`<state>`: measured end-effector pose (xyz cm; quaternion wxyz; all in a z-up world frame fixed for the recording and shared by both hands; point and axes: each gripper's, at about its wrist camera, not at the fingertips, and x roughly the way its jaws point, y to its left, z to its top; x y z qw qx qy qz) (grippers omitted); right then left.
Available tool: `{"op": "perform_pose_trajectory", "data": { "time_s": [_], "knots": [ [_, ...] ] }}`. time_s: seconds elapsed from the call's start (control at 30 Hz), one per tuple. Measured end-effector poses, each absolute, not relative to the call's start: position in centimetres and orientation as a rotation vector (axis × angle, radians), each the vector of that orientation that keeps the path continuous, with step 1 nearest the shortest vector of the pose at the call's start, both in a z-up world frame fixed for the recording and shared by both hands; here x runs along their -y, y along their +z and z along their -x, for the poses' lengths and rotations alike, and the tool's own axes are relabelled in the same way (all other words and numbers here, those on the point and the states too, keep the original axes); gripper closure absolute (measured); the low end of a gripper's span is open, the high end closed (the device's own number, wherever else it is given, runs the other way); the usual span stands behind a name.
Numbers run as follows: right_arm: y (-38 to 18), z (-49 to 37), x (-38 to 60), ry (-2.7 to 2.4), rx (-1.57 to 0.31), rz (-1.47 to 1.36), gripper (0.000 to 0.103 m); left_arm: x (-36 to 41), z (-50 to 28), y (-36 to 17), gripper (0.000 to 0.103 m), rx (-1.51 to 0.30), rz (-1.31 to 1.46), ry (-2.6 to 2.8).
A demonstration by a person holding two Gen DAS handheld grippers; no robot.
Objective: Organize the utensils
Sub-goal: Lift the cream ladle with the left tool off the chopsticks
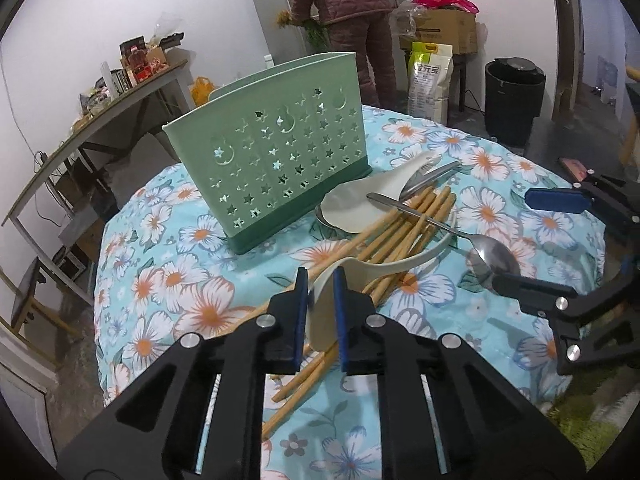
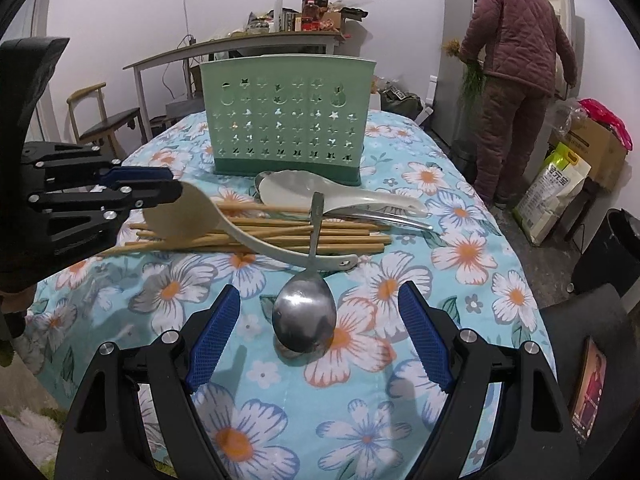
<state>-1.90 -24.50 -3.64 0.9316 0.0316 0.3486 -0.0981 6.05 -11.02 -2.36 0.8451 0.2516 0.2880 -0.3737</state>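
- My left tongs (image 1: 320,304) pinch the cream plastic rice paddle (image 1: 320,320) by its bowl; bowl partly hidden.
- My right tongs (image 2: 320,336) spread around the steel spoon (image 2: 305,316) on the floral desk (image 2: 460,320).
- Green star-cut plastic holder (image 2: 288,116) behind; inside unseen.

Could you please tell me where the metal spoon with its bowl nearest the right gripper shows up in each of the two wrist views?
Left wrist view: the metal spoon lies at right of centre, handle running up-left across the chopsticks.
Right wrist view: it sits at lower centre, bowl between the open fingers of the right gripper.
Shared landmark: the green utensil holder stands behind the pile in both.
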Motion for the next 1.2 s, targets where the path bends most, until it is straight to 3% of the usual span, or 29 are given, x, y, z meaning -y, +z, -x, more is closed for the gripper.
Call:
{"op": "perform_pose_trajectory", "data": {
  "time_s": [0.4, 0.73, 1.0, 1.2],
  "knots": [
    [-3.2, 3.2, 25.6, -0.209, -0.677, -0.096, 0.024, 9.9, -5.9, -0.4, 0.1, -0.76, -0.455, -0.828],
    [-3.7, 3.7, 25.4, -0.186, -0.695, -0.119, 0.024, 6.3, -8.8, -3.2, 0.099, -0.983, -0.122, -0.816],
    [-3.8, 3.6, 24.8, -0.184, -0.705, -0.109, 0.024, 4.0, -9.0, -3.5, 0.072, -1.012, 0.041, -0.801],
    [-4.0, 3.5, 24.6, -0.192, -0.71, -0.086, 0.024, 2.7, -7.9, -3.9, 0.071, -1.045, 0.124, -0.797]
  ]
}}
